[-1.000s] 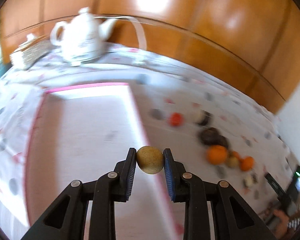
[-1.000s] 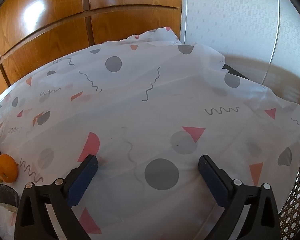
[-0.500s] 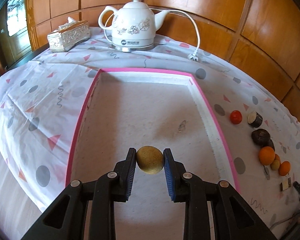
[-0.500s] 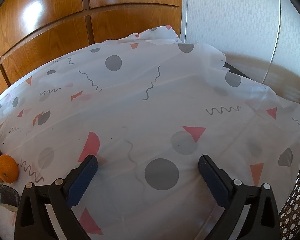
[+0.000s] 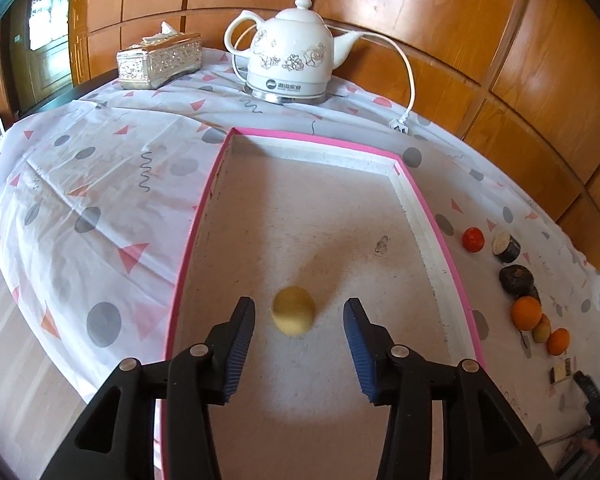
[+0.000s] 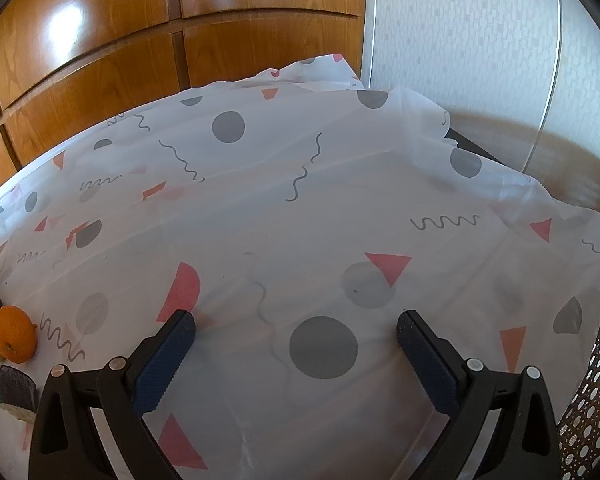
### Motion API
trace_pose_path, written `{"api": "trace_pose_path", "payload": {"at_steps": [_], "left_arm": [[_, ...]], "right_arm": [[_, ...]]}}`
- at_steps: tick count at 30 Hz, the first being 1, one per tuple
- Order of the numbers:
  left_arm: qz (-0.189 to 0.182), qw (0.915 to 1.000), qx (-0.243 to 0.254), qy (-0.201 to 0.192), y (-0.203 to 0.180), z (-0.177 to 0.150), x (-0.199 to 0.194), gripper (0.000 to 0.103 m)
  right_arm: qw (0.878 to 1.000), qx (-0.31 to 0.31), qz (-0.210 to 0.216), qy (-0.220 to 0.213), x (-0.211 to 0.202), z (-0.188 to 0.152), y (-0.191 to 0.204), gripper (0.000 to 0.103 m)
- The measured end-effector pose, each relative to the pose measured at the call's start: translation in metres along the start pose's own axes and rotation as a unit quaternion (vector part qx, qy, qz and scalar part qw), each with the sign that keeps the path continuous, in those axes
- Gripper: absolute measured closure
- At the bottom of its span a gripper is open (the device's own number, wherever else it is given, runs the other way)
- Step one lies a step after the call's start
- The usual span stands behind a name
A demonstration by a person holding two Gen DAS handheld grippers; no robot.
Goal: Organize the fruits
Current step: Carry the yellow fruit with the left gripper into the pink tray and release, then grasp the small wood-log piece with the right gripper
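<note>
The left claw point(image 5: 299, 322) is standing open above the near part of the pink-edged tray point(image 5: 418, 200); its jaws have just been opening, and the small yellow fruit point(image 5: 293, 310) is sitting between the blue pads point(image 5: 242, 330) with a clear gap on each side, apparently resting on or just above the tray floor with its shadow beside it. The fruit is looking round, small and matte-skinned; it is judged light and fairly firm, prone to rolling on the flat floor, and best taken across its widest part with modest pressure so the skin is not bruised. The tray is holding nothing else that shows: its pale floor ahead of the claw is bare apart from a faint mark to the right. Beyond the tray's right rim, a row of pieces is lying on the patterned counter point(image 5: 100, 184): a red fruit point(image 5: 472, 239), two dark cut pieces point(image 5: 517, 279), a larger orange point(image 5: 526, 311) and a smaller orange point(image 5: 558, 341), all well to the right of the left claw. The right claw point(image 6: 296, 334) is hanging open and empty over bare cloth, with the larger orange at its far left.
</note>
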State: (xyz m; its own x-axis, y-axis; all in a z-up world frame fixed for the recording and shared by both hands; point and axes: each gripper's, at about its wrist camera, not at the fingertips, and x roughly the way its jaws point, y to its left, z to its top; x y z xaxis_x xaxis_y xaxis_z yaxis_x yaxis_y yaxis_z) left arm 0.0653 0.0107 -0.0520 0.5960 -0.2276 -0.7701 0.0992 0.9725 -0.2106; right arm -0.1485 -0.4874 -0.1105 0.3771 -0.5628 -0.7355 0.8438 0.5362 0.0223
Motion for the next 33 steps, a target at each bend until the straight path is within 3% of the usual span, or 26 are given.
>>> {"api": "trace_pose_path", "payload": {"at_steps": [15, 21, 25, 28, 33], "left_arm": [[-0.010, 0.9991, -0.013, -0.040, 0.007, 0.006, -0.039, 0.037], [0.005, 0.9988, -0.027, -0.041, 0.020, 0.004, -0.045, 0.034], [0.013, 0.9987, -0.032, -0.037, 0.028, 0.001, -0.044, 0.034], [0.014, 0.9986, -0.036, -0.037, 0.031, 0.001, -0.044, 0.034], [0.017, 0.9980, -0.039, -0.046, 0.032, 0.002, -0.049, 0.034]], "right_arm": [[1.000, -0.007, -0.001, 0.023, 0.001, 0.005, -0.001, 0.001], [0.999, -0.011, 0.012, 0.032, -0.005, 0.004, 0.004, 0.012], [0.996, -0.019, 0.078, 0.047, -0.018, 0.004, 0.017, 0.033], [0.988, -0.034, 0.145, 0.051, -0.037, 0.003, 0.037, 0.034], [0.970, -0.090, 0.220, 0.050, -0.063, -0.004, 0.081, 0.034]]}}
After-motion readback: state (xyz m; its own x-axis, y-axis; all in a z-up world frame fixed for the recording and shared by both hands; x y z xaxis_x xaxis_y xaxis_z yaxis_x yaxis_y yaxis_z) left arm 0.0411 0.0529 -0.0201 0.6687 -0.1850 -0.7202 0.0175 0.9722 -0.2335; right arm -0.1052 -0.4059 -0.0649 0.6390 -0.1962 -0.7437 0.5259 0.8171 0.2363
